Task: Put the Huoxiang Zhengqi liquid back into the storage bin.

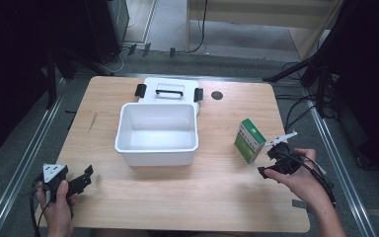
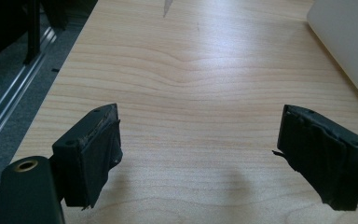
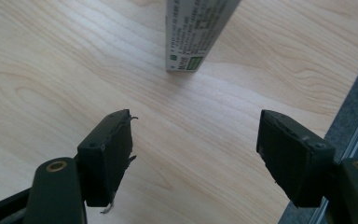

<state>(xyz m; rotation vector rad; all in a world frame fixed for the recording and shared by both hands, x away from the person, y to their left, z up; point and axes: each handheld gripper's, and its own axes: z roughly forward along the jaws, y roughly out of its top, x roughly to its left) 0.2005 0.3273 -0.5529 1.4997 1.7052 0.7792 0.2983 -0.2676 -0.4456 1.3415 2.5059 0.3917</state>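
Note:
A green and white carton (image 1: 249, 140) stands upright on the wooden table (image 1: 217, 197), right of an open white box (image 1: 157, 134). Its narrow printed side (image 3: 193, 32) rises just ahead of my right gripper (image 3: 196, 154), whose jaws stand wide apart with bare wood between them. In the high view the right gripper (image 1: 271, 160) sits just right of the carton, held by a hand. My left gripper (image 1: 81, 180) rests near the table's front left corner, open and holding nothing; its view shows the open left gripper (image 2: 198, 154) over bare wood, with the white box's wall (image 2: 349, 42) at the right.
The white box's lid (image 1: 170, 91), with a black handle and latches, lies flat behind it. A dark round hole (image 1: 217, 95) marks the table's far side. Metal rails (image 1: 27, 163) run along both table sides, with cables (image 1: 301, 111) at the far right.

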